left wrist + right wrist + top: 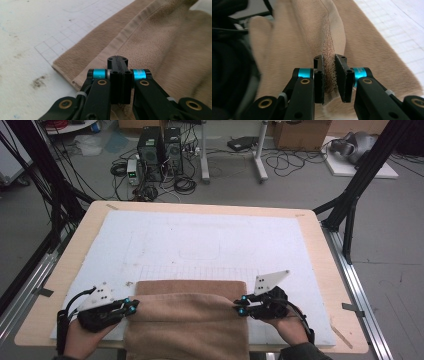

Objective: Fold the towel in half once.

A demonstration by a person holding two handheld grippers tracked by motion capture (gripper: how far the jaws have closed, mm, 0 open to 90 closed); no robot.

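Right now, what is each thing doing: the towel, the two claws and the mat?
Towel: folded over itself, top layer lifted at both side edges, front part hanging over the table's near edge.
Left claw: jaws pressed together; whether towel is pinched between them cannot be told.
Right claw: jaws slightly apart with the towel's edge between them.
White mat: lying flat on the table, stained, grid lines drawn on it.

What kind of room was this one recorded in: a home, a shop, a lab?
Most likely a lab or workshop. Two computer towers stand on the bare floor amid loose cables, cardboard boxes sit at the back, and the table stands inside a black metal frame.
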